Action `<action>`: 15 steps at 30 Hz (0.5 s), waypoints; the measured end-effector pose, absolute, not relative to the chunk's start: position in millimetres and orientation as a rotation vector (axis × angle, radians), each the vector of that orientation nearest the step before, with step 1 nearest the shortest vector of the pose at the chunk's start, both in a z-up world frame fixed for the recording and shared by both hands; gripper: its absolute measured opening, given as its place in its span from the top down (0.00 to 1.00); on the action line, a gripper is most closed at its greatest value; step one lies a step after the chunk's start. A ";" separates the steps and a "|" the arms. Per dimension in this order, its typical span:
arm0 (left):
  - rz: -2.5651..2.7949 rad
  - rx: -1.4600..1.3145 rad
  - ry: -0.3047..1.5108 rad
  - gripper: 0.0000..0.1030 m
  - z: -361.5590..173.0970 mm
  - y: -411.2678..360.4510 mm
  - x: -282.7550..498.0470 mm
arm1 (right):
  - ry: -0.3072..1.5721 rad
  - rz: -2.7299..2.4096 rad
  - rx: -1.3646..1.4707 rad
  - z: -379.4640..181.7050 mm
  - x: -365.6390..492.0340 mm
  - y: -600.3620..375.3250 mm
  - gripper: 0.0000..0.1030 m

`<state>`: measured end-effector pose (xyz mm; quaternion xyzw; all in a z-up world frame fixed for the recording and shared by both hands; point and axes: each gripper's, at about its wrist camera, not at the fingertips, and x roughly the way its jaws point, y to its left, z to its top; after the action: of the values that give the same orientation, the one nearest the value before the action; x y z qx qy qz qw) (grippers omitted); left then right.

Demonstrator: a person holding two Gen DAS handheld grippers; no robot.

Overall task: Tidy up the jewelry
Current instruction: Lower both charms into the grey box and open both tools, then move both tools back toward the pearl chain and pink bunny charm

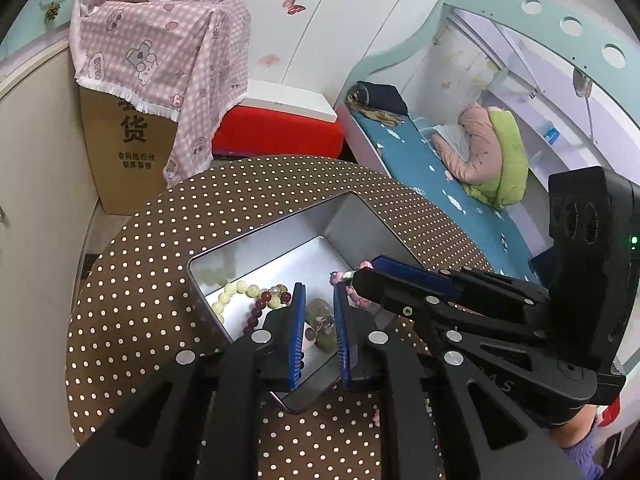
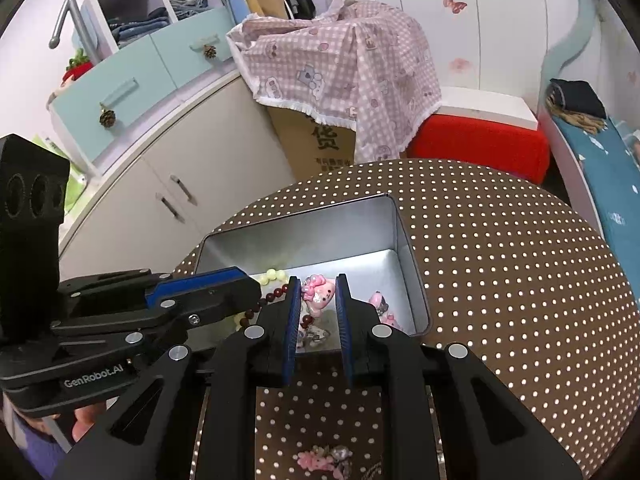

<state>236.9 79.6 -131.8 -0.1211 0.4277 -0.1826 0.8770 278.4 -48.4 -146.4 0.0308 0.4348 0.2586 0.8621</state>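
Both grippers hang over the open tin [image 2: 404, 240] mid-tabletop, left gripper [image 1: 319, 330] jaws narrow around the greenish pendant [image 1: 318, 312], right gripper [image 2: 318, 312] nearly closed on the pink charm [image 2: 316, 294]; can't confirm contact, either could slip or snag the bead bracelets [image 1: 248, 300].

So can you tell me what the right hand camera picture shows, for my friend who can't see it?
Two black grippers reach into an open silver tin on a brown polka-dot table. The right gripper holds a pink cartoon charm over red and pale yellow bead bracelets, and another pink charm lies on the table outside the tin.
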 end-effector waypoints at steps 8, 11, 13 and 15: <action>-0.365 -0.253 0.860 0.70 -121.2 82.1 226.0 | 0.898 0.534 0.087 -140.2 274.4 -54.0 0.81; -0.369 -0.249 0.842 0.70 -113.0 80.7 219.7 | 0.880 0.528 0.097 -133.4 268.9 -60.4 0.81; -0.372 -0.246 0.827 0.67 -107.3 78.2 214.1 | 0.862 0.521 0.103 -127.0 263.1 -67.4 0.81; -0.376 -0.241 0.804 0.64 -100.4 74.7 205.1 | 0.848 0.506 0.104 -121.9 256.7 -75.6 0.81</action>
<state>205.1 74.7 -100.4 -0.1165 0.3881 -0.1814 0.8960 256.7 -75.6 -121.9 0.0498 0.4068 0.2425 0.8793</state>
